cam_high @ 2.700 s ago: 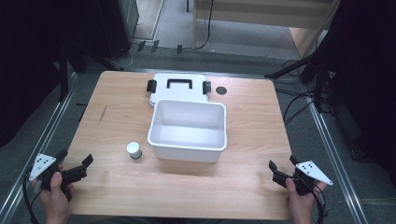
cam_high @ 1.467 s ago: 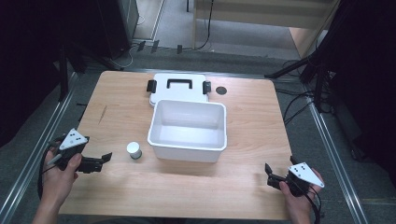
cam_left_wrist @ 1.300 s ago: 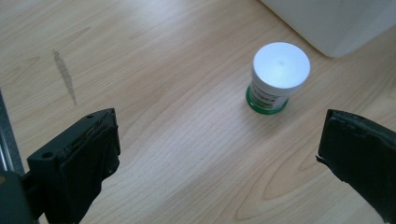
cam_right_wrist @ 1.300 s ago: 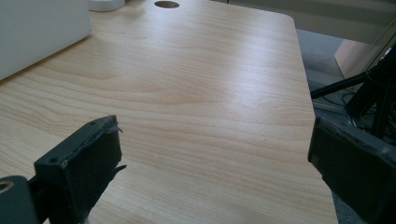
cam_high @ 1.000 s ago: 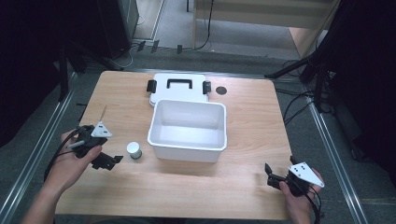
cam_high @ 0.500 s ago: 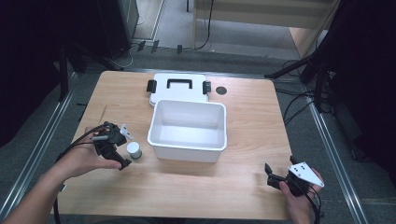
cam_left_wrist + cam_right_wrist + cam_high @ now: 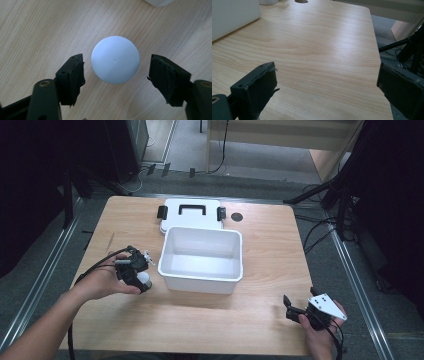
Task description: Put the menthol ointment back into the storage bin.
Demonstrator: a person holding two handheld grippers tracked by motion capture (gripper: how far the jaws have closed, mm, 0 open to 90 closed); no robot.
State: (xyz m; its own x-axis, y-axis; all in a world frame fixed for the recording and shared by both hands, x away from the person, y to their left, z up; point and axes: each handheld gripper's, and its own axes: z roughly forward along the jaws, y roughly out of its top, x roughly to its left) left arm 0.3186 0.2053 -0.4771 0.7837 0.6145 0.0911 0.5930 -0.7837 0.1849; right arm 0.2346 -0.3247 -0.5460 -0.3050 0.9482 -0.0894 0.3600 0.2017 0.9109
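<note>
Beside white bin [image 7: 201, 270]: left gripper [image 7: 116, 75] spread around round white cap [image 7: 115, 62]; untouched

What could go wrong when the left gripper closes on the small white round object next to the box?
1. The white round object sits nearer one jaw of the open left gripper, so that jaw may touch first and push it sideways instead of gripping it.
2. Its top looks smooth and rounded; it might slip out when squeezed.
3. The white box stands close beside it, so the gripper could bump the wall.
</note>
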